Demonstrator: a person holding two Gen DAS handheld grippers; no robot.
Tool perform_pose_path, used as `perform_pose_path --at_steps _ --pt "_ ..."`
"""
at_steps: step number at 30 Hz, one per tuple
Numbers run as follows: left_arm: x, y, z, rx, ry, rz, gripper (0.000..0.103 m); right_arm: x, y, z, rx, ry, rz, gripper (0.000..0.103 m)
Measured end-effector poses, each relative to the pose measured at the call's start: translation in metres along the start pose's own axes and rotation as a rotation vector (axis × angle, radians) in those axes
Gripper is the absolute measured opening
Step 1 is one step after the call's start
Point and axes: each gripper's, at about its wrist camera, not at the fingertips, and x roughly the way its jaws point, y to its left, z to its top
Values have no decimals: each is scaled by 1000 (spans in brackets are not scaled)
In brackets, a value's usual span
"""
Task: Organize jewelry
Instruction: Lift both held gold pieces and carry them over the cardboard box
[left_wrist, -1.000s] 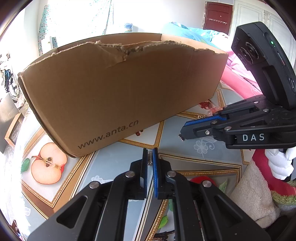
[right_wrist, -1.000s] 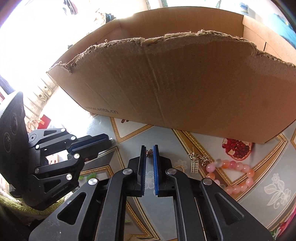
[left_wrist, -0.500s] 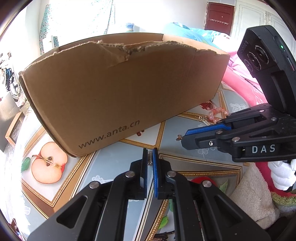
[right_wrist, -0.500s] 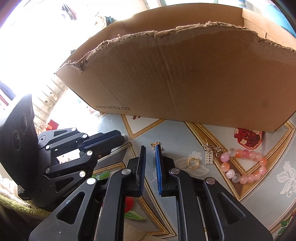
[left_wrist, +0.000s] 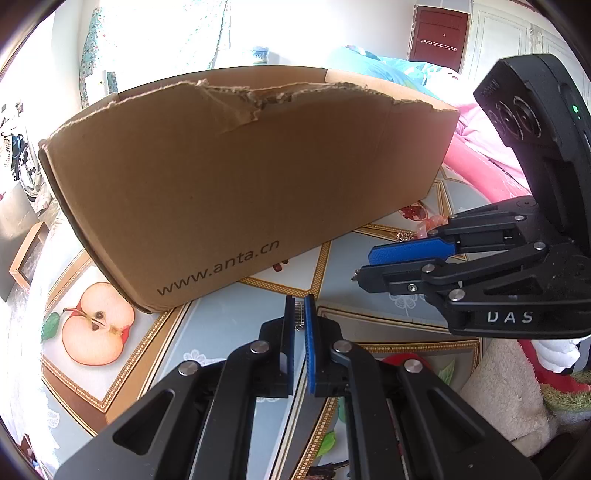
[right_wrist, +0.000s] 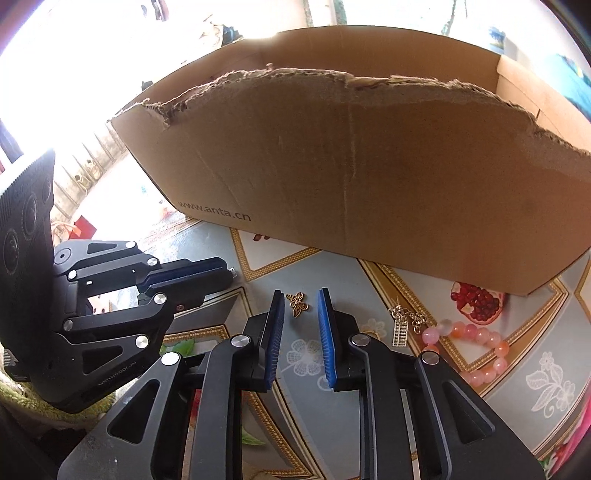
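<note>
Jewelry lies scattered on the patterned tablecloth (right_wrist: 325, 273) in front of a torn cardboard box (right_wrist: 369, 170), and only the right wrist view shows it clearly. A small gold butterfly charm (right_wrist: 297, 303) rests flat on the cloth between the fingers of the right gripper (right_wrist: 301, 295), whose jaws have just been opening; the blue ribbed pads stand apart on either side of the charm and do not press on it. To its right sit a thin gold chain with a little ladder-shaped pendant (right_wrist: 402, 325) and a bracelet of round, glossy pink and peach beads (right_wrist: 476, 343), the chain's end touching the bracelet.

From the left wrist view the butterfly is hidden, and the beads show only as a pink sliver (left_wrist: 430, 224) behind the right gripper's (left_wrist: 364, 264) black linkage. This view shows instead the left gripper (left_wrist: 300, 308) with its pads nearly together, pinching a small silvery, finely ribbed piece (left_wrist: 299, 320); I cannot tell what the piece is. It also shows a printed halved apple (left_wrist: 96, 323) on the cloth, and fluffy cream fabric (left_wrist: 506, 391) at the right edge.

The box is matte brown corrugated board with a ragged, ripped upper rim and a web address printed low on its front wall. The cloth looks smooth and shiny, grey-blue with gold lattice borders and a printed pomegranate (right_wrist: 476, 301).
</note>
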Motion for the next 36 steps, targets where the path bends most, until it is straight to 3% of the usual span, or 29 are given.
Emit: perform_pose_path --at_steps 2,5,9,18,27,36 --pt "0 0 0 0 0 0 5 2 8 0 -51 0 -16 19" --pt "0 -1 0 -2 -1 0 5 6 20 0 -115 6 -56 10" --pt "0 -1 0 -5 -2 1 5 6 25 -2 -130 8 -67 5" --pt "1 -1 0 0 -2 2 5 2 14 0 -36 -13 -28 5" --pt "-3 -3 1 7 -9 9 5 -27 -8 0 49 -60 -6 5" --pt "-30 -8 10 19 -67 12 5 -70 -21 -9 84 -131 18 5"
